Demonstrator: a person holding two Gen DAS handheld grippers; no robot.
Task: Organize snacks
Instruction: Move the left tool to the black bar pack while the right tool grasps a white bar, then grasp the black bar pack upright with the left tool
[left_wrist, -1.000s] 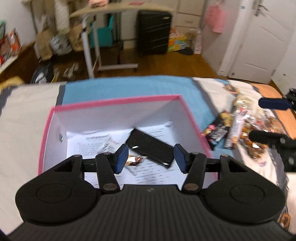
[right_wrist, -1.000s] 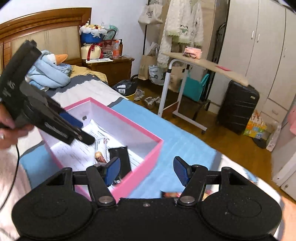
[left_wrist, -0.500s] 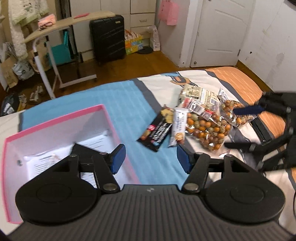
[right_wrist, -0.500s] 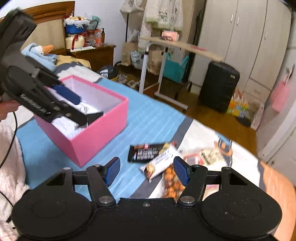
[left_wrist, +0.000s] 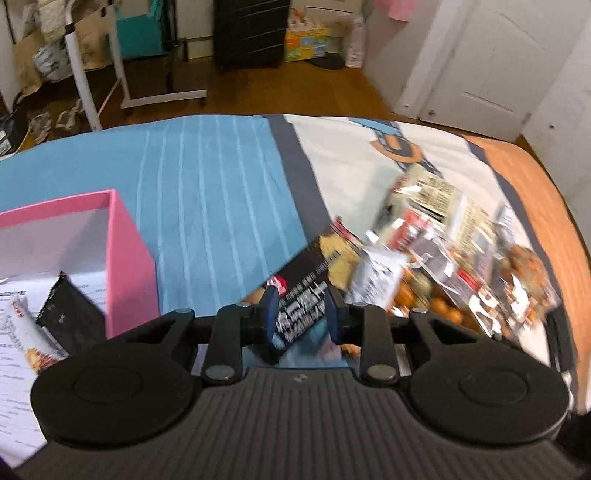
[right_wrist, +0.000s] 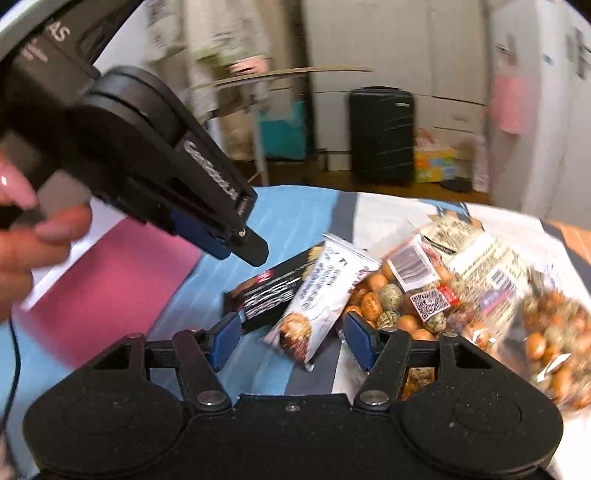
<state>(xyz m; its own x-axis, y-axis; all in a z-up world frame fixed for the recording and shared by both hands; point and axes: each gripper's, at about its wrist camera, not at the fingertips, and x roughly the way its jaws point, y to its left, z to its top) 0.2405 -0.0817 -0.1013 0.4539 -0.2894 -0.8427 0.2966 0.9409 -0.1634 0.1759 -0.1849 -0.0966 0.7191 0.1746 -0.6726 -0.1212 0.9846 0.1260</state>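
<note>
A black snack bar lies on the bedspread beside a white snack bar and clear bags of nuts. My left gripper hangs just over the black bar's near end; its jaws are closing with the bar between them, and the right wrist view shows the fingertips still above the black bar. My right gripper is low over the white bar, its jaws wide and closing slightly. The pink box at left holds a black packet and papers.
A person's hand holds the left gripper. The nut bags and more wrappers spread to the right. Beyond the bed's far edge stand a black suitcase, a white rolling table's leg and a door.
Both grippers swung away from the pink box and dropped to the snack pile. The left jaws narrowed around the black bar; the right gripper came down over the white bar.
</note>
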